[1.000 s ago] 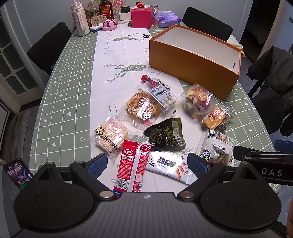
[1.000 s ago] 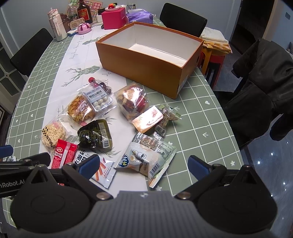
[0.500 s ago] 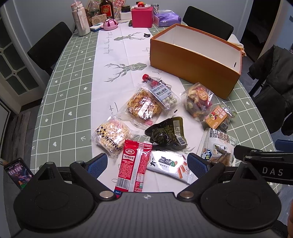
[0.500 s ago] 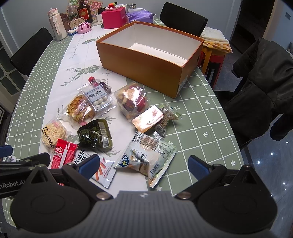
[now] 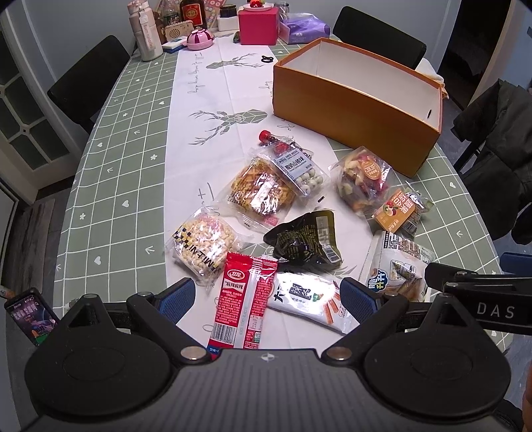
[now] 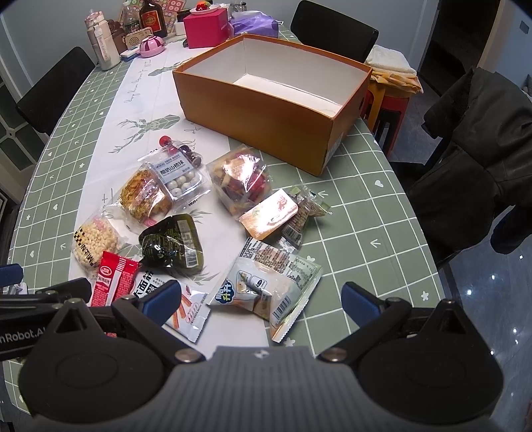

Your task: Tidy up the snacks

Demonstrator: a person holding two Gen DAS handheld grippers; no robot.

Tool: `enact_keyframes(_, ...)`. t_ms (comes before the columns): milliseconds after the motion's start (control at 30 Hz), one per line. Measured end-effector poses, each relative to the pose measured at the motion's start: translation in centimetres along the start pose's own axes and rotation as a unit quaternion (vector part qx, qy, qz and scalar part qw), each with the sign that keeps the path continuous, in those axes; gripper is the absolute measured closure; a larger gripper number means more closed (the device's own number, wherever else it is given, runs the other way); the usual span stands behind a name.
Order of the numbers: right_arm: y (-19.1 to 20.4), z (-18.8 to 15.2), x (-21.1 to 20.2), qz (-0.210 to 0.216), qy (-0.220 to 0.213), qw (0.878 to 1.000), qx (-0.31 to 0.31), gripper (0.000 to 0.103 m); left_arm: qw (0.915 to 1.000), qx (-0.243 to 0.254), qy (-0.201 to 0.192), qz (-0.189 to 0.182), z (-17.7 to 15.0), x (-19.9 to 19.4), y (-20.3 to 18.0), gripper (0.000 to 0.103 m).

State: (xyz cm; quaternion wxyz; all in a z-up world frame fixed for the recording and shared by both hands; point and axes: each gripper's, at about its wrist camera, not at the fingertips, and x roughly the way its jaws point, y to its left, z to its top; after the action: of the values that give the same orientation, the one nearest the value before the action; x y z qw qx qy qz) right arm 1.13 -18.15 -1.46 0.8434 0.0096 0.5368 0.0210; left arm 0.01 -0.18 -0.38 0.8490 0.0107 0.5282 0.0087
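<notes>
The job looks barely begun — the orange box (image 6: 266, 109) at the far right of the counter (image 5: 126, 172) shows only bare white floor inside, and every snack lies loose on the near side of it. Both grippers hover above the pile, jaws spread wide and holding nothing: the left gripper (image 5: 267, 297) over the red packet (image 5: 244, 304) and the white noodle packet (image 5: 307, 300), the right gripper (image 6: 261, 295) over the white-and-blue bag (image 6: 266, 282).

The next move is probably a drop onto one of those near packets, a pinch on a flat edge, then a carry over the box wall. The packets overlap — the red one touches the puffed-rice bag (image 5: 202, 246), and the dark green pouch (image 5: 304, 241) sits just beyond it — so a careless grab may drag a neighbour. Bottles and a pink box (image 5: 258, 25) stand well apart at the far end, a phone (image 5: 30, 310) at the near left.
</notes>
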Motion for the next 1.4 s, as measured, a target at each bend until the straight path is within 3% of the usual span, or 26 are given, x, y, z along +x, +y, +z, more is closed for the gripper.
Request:
enact_keyframes(433, 0.2, 0.8, 0.8, 0.006, 0.004, 1.000, -0.005, 0.003, 0.9997, -0.004, 0.012, -0.019, 0.2, 1.2, 0.7, 0.000)
enact_keyframes(567, -0.2, 1.1, 1.1, 0.038, 0.000, 0.999, -0.006, 0.003, 0.9994, 0.009, 0.018, -0.030, -0.8, 2.0, 1.2, 0.000)
enact_keyframes(767, -0.2, 1.4, 2.2, 0.064, -0.007, 0.998, -0.028, 0.003, 0.9972, -0.029, 0.045, -0.052, -2.8, 4.0, 4.5, 0.000)
enact_keyframes(967, 0.3, 1.1, 3.9, 0.054, -0.041, 0.994, -0.088, 0.003, 0.9962, -0.043, 0.063, -0.043, -3.7, 6.2, 7.2, 0.000)
enact_keyframes(1067, 0.2, 0.8, 4.2, 0.089, -0.081, 0.985, -0.120, 0.003, 0.9951, -0.041, 0.064, -0.063, -3.8, 7.3, 7.5, 0.000)
enact_keyframes(1133, 0.2, 0.8, 4.5, 0.112, -0.098, 0.979, -0.137, 0.003, 0.9947, -0.035, 0.066, -0.071, -3.9, 8.0, 7.3, 0.004)
enact_keyframes(1233, 0.1, 1.4, 5.4, 0.119, -0.088, 0.979, -0.137, 0.003, 0.9950, -0.022, 0.068, -0.071, -3.8, 8.9, 6.8, 0.015)
enact_keyframes(1400, -0.3, 2.6, 6.6, 0.115, -0.077, 0.982, -0.127, 0.003, 0.9945, 0.021, 0.078, -0.067, -3.9, 10.3, 6.0, 0.016)
